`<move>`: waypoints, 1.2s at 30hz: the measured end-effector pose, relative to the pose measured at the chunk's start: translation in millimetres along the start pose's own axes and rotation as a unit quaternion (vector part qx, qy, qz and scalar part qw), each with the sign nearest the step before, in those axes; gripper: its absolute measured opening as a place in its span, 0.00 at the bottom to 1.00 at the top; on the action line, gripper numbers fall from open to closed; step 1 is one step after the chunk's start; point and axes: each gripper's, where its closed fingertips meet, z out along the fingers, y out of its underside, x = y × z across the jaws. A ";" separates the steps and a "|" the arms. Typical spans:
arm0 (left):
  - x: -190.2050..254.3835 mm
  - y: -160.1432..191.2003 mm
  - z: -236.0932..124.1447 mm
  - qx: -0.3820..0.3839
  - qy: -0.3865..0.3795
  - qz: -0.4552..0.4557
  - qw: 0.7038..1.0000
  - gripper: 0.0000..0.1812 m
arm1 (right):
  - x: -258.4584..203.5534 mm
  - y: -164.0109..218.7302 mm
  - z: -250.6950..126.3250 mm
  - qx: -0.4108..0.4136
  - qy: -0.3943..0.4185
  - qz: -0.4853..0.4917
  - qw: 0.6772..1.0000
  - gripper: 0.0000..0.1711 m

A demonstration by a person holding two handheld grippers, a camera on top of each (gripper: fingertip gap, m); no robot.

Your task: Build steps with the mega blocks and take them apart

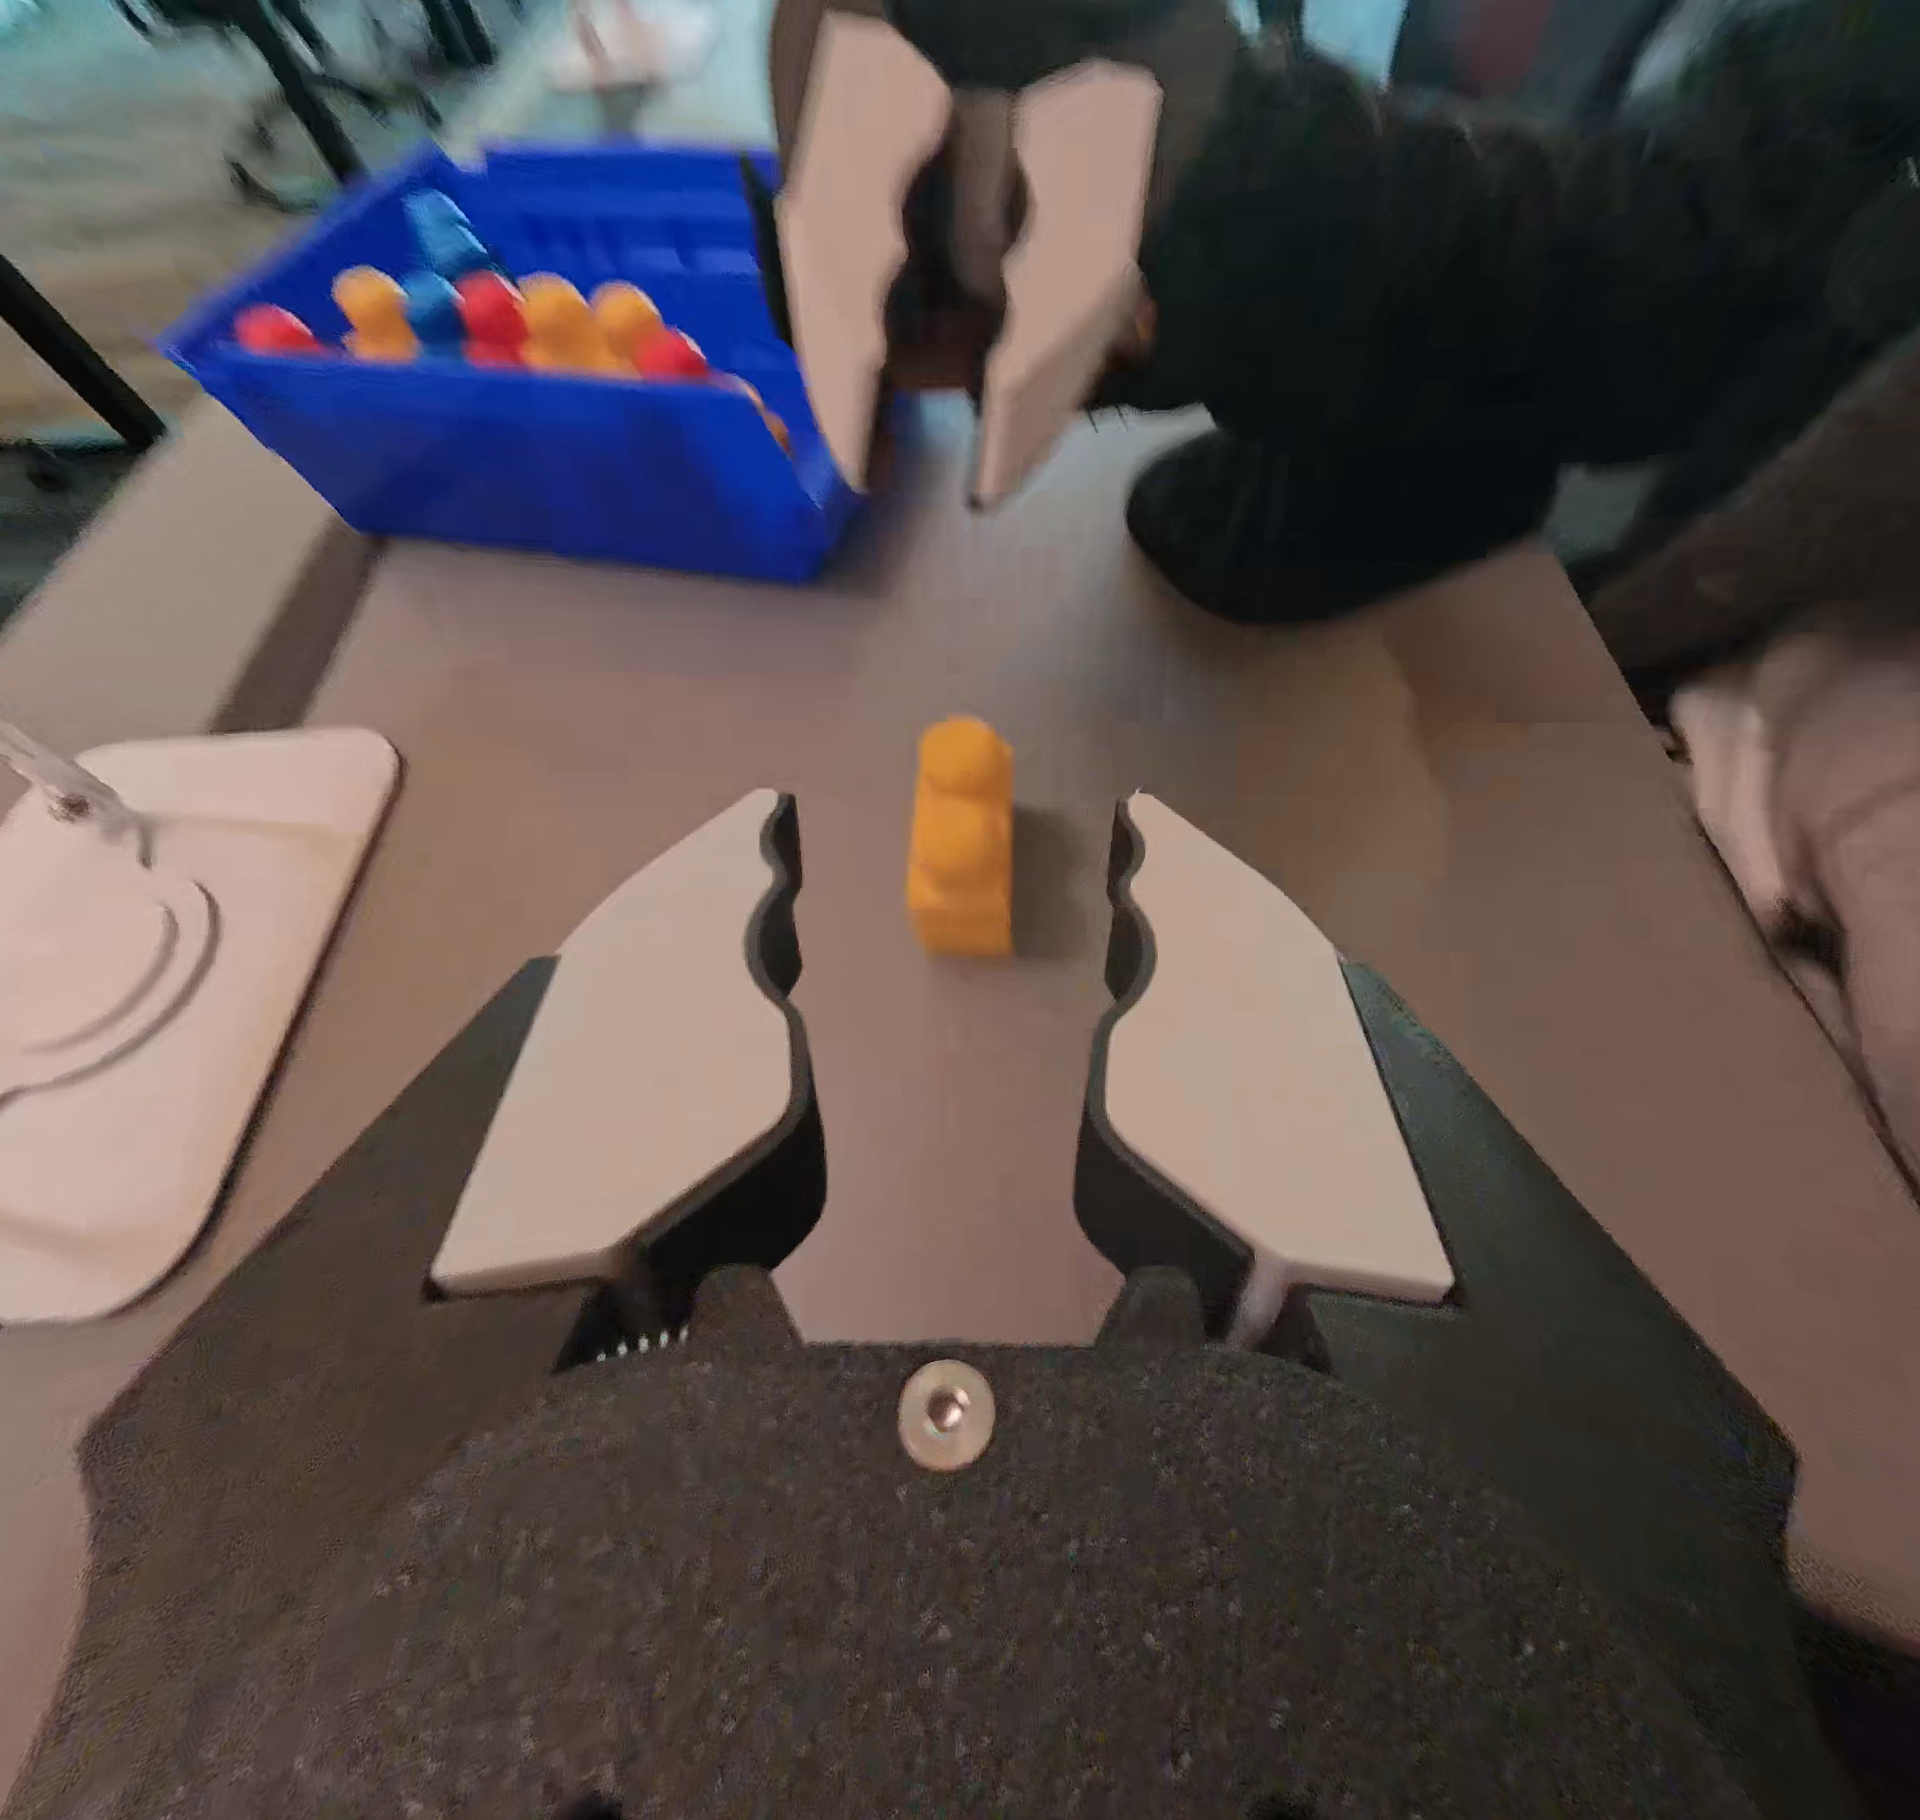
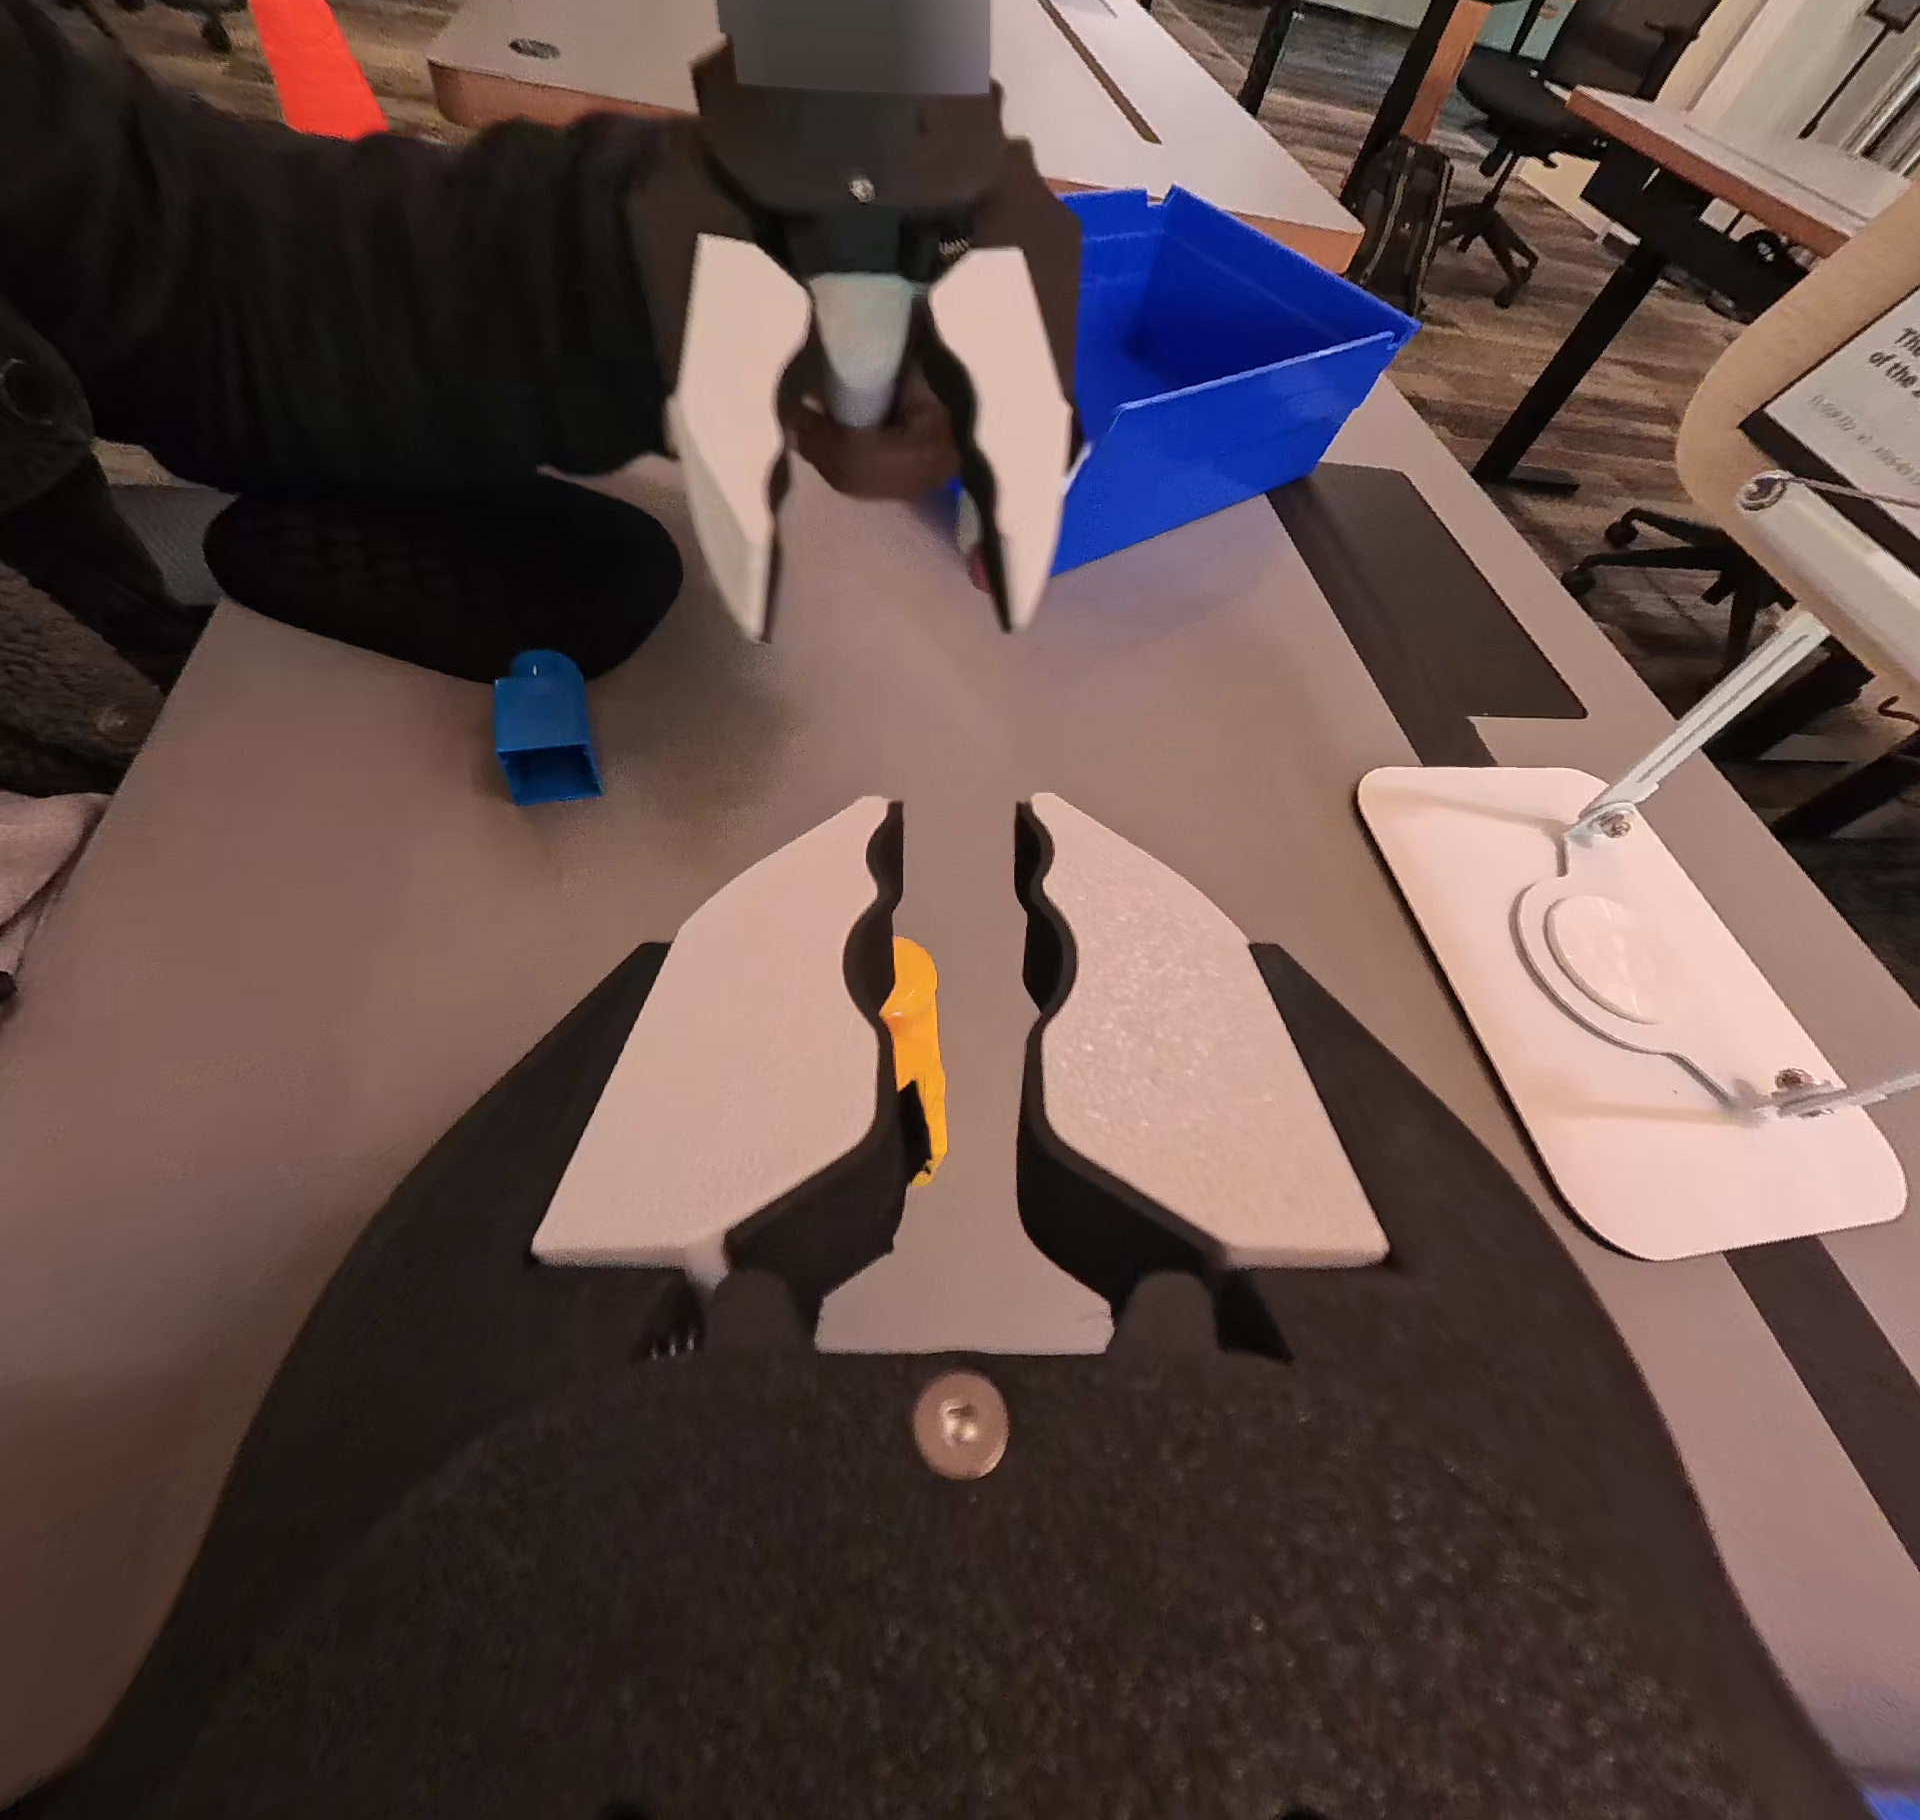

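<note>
Both tools stand open and empty: the left tool [image 1: 956, 814] faces an orange block [image 1: 961, 840] standing on the grey tabletop [image 1: 1299, 731], which also shows between the right tool [image 2: 958, 820] fingers.

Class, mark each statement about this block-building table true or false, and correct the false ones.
1. The orange block stands on the table between the open fingers of the left gripper. True.
2. The blue bin is empty. False: it holds red, orange and blue blocks.
3. A blue block lies on its side on the table. True.
4. The right gripper is clamped on a red block. False: its jaws are apart and grip nothing.
</note>
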 end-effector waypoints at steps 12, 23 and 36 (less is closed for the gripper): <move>118.9 147.3 -40.8 -0.324 0.078 -0.073 0.940 0.29 | 7.2 3.8 -5.1 -0.007 0.016 0.005 1.000 0.12; 99.0 145.5 -31.3 -0.304 -0.023 -0.031 0.952 0.17 | -28.5 7.4 22.1 -0.055 -0.036 -0.032 0.997 0.15; 37.5 68.0 10.2 -0.307 -0.047 0.050 0.949 0.17 | -68.4 33.7 76.9 -0.191 -0.014 -0.132 0.973 0.23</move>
